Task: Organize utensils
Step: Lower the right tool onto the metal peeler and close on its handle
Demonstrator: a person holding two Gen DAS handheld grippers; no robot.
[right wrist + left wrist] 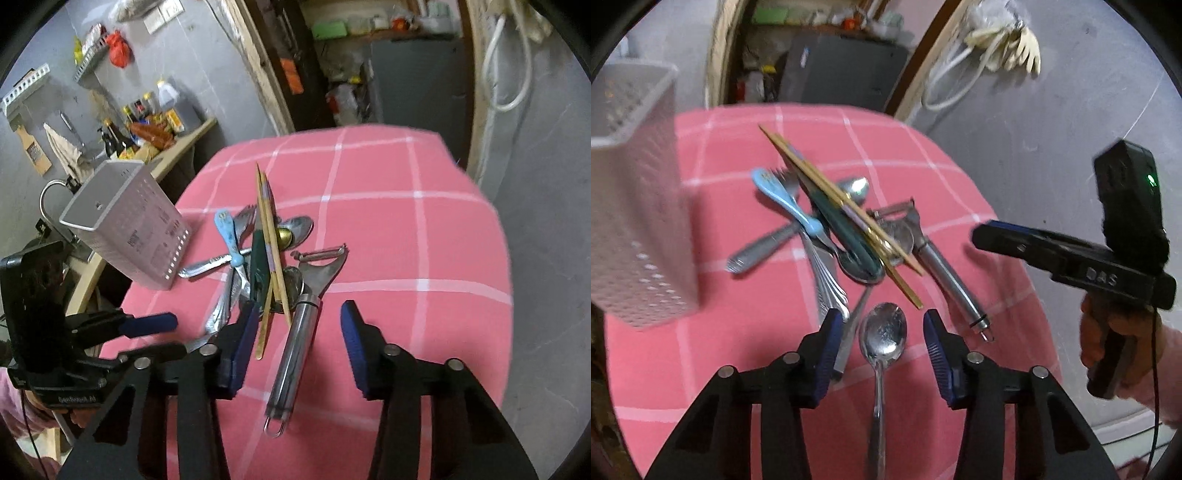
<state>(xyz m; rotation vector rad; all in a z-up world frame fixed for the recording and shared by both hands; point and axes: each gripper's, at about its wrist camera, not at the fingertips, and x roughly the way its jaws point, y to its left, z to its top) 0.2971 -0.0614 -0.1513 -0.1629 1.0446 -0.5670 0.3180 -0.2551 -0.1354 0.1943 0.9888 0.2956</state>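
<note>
Steel and wood lie mixed in one heap of utensils at the middle of the table, which is covered with a pink cloth crossed by white lines. In the heap are 2 wooden chopsticks laid slantwise on top, a blue-handled utensil, a dark green handle, several forks and spoon bowls. A steel peeler with a tubular handle and a wire loop at its near end lies on the right side of the heap. A single steel spoon lies apart on the near side, bowl toward the heap, handle pointing near.

The left gripper hangs over that spoon with its jaws partly open, 1 blue pad on each side of the bowl; neither pad presses on it. The right gripper has its jaws partly open around the peeler's handle and the near tips of the chopsticks, with no pad pressing on them. A hand in a pink sleeve grips its handle.

A white perforated utensil holder stands at the far left of the table, just beside the heap. Its open top shows a bare inner wall; whether anything lies at the bottom cannot be told.

Behind the table are a grey wall and a doorway, and on the far left a shelf with bottles.
</note>
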